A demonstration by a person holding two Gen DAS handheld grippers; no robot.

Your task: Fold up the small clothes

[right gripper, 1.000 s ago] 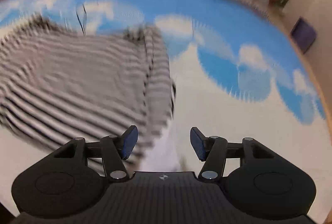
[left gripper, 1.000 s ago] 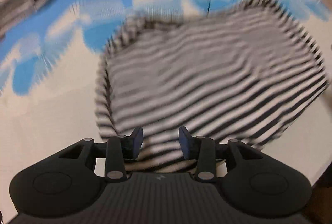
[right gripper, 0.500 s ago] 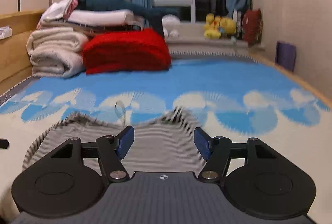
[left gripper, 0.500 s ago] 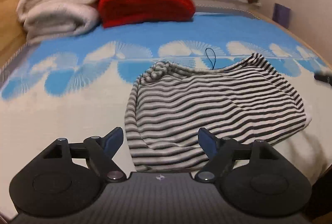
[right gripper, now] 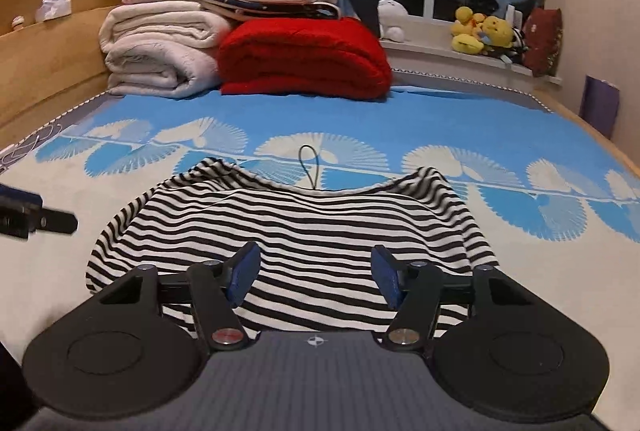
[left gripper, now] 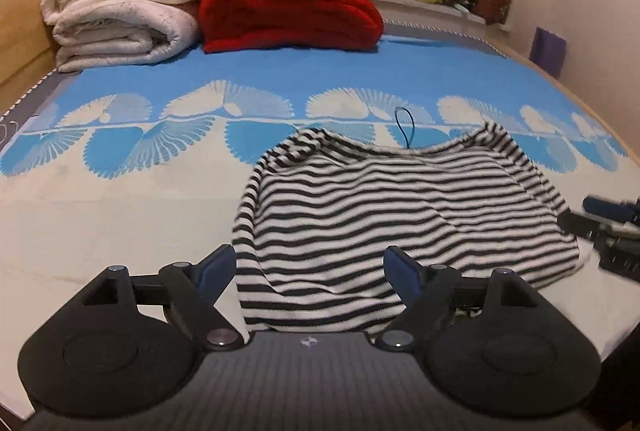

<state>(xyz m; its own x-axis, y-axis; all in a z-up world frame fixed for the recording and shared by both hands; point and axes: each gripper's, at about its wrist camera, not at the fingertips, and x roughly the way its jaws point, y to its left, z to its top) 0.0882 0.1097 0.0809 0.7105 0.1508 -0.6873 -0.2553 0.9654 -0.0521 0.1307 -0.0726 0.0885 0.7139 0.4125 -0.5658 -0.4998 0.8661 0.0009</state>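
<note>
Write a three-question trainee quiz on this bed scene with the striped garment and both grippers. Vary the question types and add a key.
1. True or false: the left gripper is clamped on the striped garment.
2. Multiple choice: directly left of the red blanket lies A) a stack of cream blankets, B) the yellow plush toys, C) a purple box.
3. Short answer: what thin item lies at the garment's far edge?

Key
1. False: its jaws stand wide, nothing gripped; the right gripper is closing, also empty.
2. A
3. A dark cord loop.
</note>
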